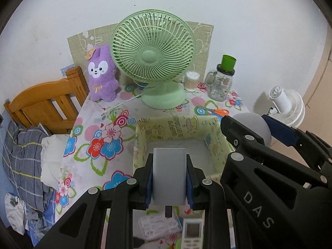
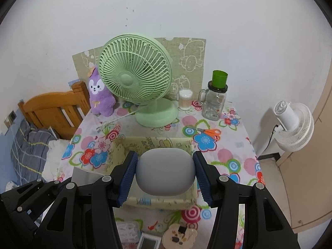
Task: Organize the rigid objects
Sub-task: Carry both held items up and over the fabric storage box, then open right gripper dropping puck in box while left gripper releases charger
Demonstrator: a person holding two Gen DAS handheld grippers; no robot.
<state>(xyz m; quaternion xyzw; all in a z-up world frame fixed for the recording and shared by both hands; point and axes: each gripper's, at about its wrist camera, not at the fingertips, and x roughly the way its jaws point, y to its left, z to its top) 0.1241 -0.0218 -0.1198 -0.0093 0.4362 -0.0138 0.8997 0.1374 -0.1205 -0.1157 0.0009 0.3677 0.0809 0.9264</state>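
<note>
I hold the left gripper (image 1: 169, 178) clamped on a flat grey block (image 1: 169, 176) and the right gripper (image 2: 166, 174) clamped on a smooth rounded grey case (image 2: 166, 171), both above the patterned storage box (image 1: 143, 137); both seem rigid, light, slippery, best gripped across their sides

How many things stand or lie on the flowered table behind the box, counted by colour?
Green: 2, the fan and the cup on top of the jar
Purple: 1, the plush
Orange: 1, the scissors
Clear: 2, the jar and the swab tub
Total: 6
</note>
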